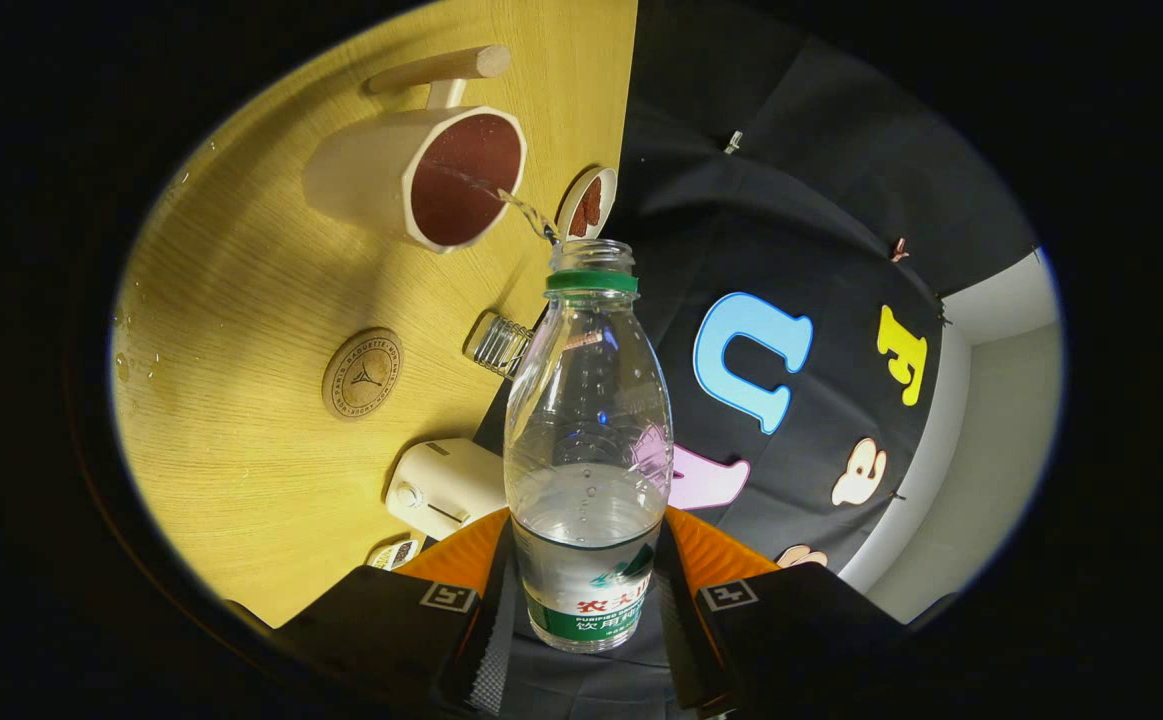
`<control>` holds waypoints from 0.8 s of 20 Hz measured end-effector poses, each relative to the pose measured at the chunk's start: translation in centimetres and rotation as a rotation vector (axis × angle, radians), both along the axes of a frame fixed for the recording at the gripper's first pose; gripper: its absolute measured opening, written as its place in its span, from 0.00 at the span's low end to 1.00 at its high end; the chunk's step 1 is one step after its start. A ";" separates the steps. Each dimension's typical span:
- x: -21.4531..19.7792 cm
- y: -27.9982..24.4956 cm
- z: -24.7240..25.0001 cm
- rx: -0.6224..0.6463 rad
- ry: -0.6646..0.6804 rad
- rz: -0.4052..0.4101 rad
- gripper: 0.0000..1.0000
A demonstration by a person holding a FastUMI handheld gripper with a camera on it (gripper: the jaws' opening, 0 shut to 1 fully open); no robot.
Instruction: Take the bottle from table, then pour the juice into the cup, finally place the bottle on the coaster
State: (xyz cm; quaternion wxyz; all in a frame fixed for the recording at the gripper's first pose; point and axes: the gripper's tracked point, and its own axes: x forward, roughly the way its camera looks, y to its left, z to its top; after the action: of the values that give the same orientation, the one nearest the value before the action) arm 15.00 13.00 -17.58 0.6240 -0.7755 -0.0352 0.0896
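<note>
My gripper (586, 590) is shut on a clear plastic bottle (586, 430) with a green neck ring and no cap, both fingers pressing its labelled lower part. The bottle is tipped over the wooden table (241, 300), and a thin stream of clear liquid (521, 205) runs from its mouth into a cream cup (421, 175) with a dark red inside and a wooden handle. Some liquid is left in the bottle near my fingers. A round cork coaster (362, 373) lies on the table, apart from the cup and closer to my fingers.
A small round dish (588, 203) with a dark inside sits beside the cup near the table's edge. A ribbed glass (499, 345) and a cream box-shaped device (446, 487) stand along that edge, closer to my fingers. Water drops (131, 350) dot the table's far side.
</note>
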 end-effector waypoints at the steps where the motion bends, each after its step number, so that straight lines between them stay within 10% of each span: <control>1: 0.1 0.2 0.1 -0.006 -0.003 0.001 0.66; 16: 0.3 0.5 2.1 -0.167 -0.062 0.040 0.66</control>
State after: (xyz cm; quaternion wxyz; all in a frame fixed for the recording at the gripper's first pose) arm 15.29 13.54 -15.51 0.5537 -0.8265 -0.0623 0.0805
